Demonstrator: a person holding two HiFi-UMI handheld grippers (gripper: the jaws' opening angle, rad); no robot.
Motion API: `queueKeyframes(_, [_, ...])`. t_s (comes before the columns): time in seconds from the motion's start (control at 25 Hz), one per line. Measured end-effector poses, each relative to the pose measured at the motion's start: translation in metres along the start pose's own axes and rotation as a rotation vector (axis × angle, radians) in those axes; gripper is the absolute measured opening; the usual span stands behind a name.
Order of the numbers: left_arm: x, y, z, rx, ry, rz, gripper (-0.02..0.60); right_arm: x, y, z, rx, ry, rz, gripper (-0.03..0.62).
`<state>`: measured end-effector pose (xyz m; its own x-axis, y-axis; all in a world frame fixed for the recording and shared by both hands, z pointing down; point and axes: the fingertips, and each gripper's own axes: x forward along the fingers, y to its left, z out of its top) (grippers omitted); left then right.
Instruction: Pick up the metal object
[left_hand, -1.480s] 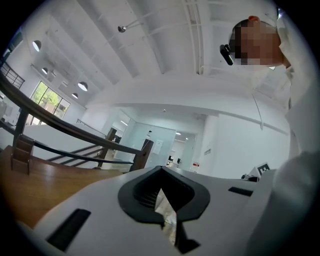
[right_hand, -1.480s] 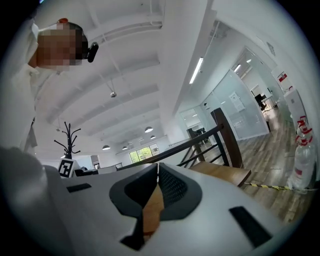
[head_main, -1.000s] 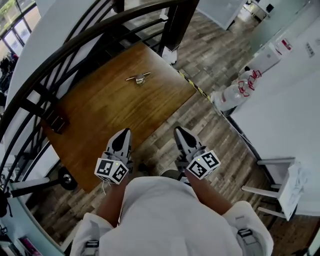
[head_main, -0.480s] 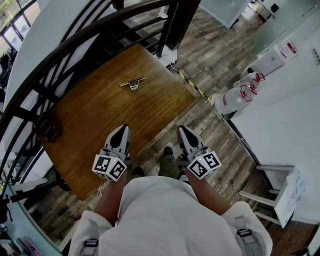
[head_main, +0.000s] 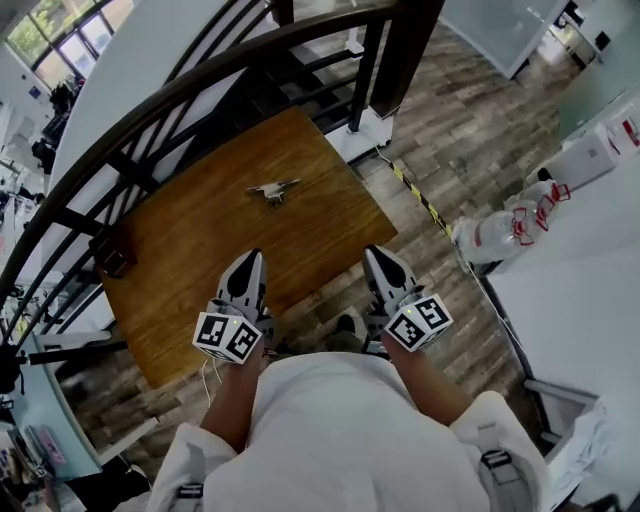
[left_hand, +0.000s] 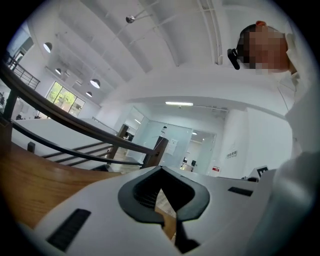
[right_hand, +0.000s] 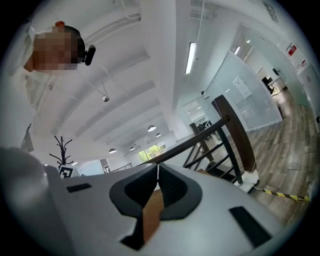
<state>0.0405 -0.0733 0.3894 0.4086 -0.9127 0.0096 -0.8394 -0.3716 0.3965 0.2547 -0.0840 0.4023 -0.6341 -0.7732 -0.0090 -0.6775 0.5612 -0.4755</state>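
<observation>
Wood-plank floor (head_main: 470, 140) is filling most of the head view, w/ a curved dark railing (head_main: 200, 95) sweeping across the top and cutting off the far corner of a brown wooden table (head_main: 190, 260). A white surface (head_main: 580, 290) is running off frame at right; what it belongs to can't be made out. A person (head_main: 340, 440) in white is standing at the table's near edge, only torso and forearms showing. White bags (head_main: 500, 228) w/ red handles are sitting on the floor just beside that surface, near a strip of yellow-black tape (head_main: 418, 195). The left gripper (head_main: 249, 262) is hovering over the table's near edge, and the right gripper (head_main: 379, 258) is hanging just off that edge, over the floor. In the left gripper view the jaws are meeting at the tips w/ nothing btwn them; only table wood is showing through the hollow behind. The right gripper view is showing the same: tips pressed together, empty. The metal object (head_main: 272, 189) is lying toward the table's far side, well apart from both grippers. It is too small to read beyond a thin bar w/ a stubby part beneath. A dark block (head_main: 112, 257) is sitting at the table's left edge, partly under the railing, unidentifiable.
</observation>
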Motion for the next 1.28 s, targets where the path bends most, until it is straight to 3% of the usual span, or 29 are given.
queueKeyframes(0.24, [0.017,-0.019,-0.013,0.008,-0.019,0.127,0.012,0.016,-0.045,0.008,0.057,0.052,0.109,0.026])
queueKeyframes(0.52, [0.015,-0.01,-0.024,0.025,-0.009,0.242,0.012,0.033,-0.073,-0.003,0.089,0.087,0.159,0.026])
queueKeyframes(0.8, [0.03,0.01,-0.021,0.02,-0.005,0.285,0.012,0.063,-0.082,-0.016,0.122,0.131,0.188,0.026])
queueKeyframes(1.28, [0.067,0.106,-0.008,-0.072,-0.035,0.28,0.012,0.159,-0.069,-0.05,0.165,0.26,0.212,0.026])
